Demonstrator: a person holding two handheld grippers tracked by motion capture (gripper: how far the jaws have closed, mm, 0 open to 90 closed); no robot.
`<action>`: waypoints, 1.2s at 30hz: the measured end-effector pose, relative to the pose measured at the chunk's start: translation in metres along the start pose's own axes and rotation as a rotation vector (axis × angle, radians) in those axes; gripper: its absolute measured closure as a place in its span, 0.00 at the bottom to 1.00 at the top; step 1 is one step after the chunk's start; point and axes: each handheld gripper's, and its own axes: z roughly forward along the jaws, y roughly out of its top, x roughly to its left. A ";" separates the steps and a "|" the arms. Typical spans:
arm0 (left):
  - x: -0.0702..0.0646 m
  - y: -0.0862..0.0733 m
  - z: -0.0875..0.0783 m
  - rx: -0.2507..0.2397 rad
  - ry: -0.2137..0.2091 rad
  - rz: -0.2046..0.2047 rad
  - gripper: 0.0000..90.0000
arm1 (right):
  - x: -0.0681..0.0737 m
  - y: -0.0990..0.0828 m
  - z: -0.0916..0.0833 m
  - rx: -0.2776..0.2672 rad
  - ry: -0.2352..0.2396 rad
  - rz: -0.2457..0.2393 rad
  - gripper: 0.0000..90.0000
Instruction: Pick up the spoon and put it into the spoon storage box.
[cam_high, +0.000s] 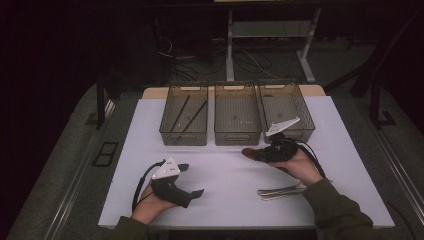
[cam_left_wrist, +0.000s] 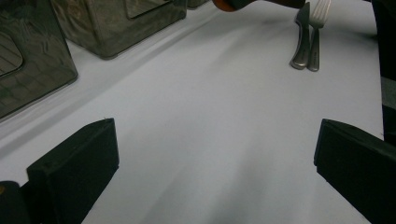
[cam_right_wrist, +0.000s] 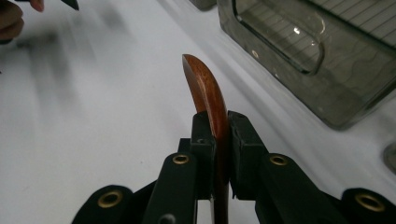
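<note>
Near the bins (cam_high: 236, 131), right hand (cam_high: 299, 165) level, fingers (cam_right_wrist: 205, 140) clamping wooden spoon (cam_right_wrist: 205, 88).

No words, numbers, labels or signs can be read anywhere in these pictures. The three see-through bins (cam_high: 237, 120) at the back of the white desk (cam_high: 230, 185) have no writing on them. The wooden spoon (cam_right_wrist: 208, 100) is plain brown with no mark. The fork (cam_left_wrist: 316, 37) and the knife (cam_left_wrist: 301, 39) lying on the desk show no stamp or brand that can be made out. The black claws carry no letters either.
</note>
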 end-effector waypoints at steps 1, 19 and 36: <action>0.000 0.000 0.000 0.001 0.000 -0.005 0.00 | 0.000 0.001 0.000 -0.002 -0.006 0.000 0.89; 0.003 -0.001 0.002 -0.001 -0.002 -0.020 0.00 | -0.006 0.033 -0.009 -0.077 -0.031 0.037 0.89; 0.002 -0.001 0.004 0.008 0.013 -0.017 0.00 | -0.012 0.068 -0.018 -0.120 -0.071 0.046 0.89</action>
